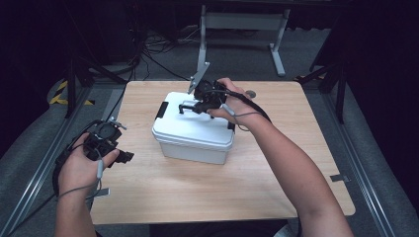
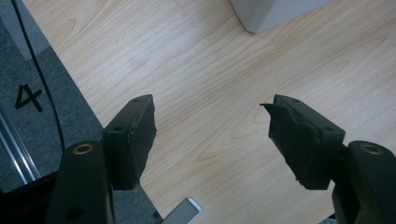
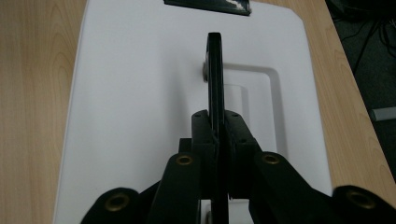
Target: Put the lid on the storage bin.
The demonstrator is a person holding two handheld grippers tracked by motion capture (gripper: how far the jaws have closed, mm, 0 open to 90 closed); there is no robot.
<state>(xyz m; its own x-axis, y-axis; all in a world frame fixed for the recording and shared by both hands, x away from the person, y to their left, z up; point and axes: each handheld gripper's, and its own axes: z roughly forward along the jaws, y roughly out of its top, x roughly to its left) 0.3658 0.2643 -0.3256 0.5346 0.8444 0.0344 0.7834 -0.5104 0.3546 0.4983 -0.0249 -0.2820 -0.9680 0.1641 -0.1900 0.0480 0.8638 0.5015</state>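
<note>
1. High view: the right gripper [image 1: 190, 106] sits over the lid of a white box [image 1: 192, 133] in the middle of the wooden table [image 1: 276, 163]. Its jaws are pinched on the box's black handle [image 1: 187, 105], though the hand [image 1: 232, 103] covers most of the gripper body and the grip itself is small and dark. A black latch [image 1: 162, 109] shows on the box's far-left end; the one on the opposite end is mostly hidden behind the wrist. The left gripper [image 1: 129, 157] hangs at the table's left edge, well apart from the box, its jaws too small here to judge.

2. Left gripper view: the jaws stand wide apart with nothing but bare table [image 2: 210, 84] between them. Beyond the right jaw, a corner of the box [image 2: 273, 11] is cut off by the top edge. Left of the left jaw, a black "4" [image 2: 28, 97] is marked on the grey floor.

3. Right gripper view: the jaws are closed tight on the thin black handle [image 3: 215, 70], seen edge-on, rising ahead from between them over the lid's recess. The box [image 3: 135, 93] lies under and ahead of the jaws. A black latch [image 3: 208, 4] is cut off at the top.
</note>
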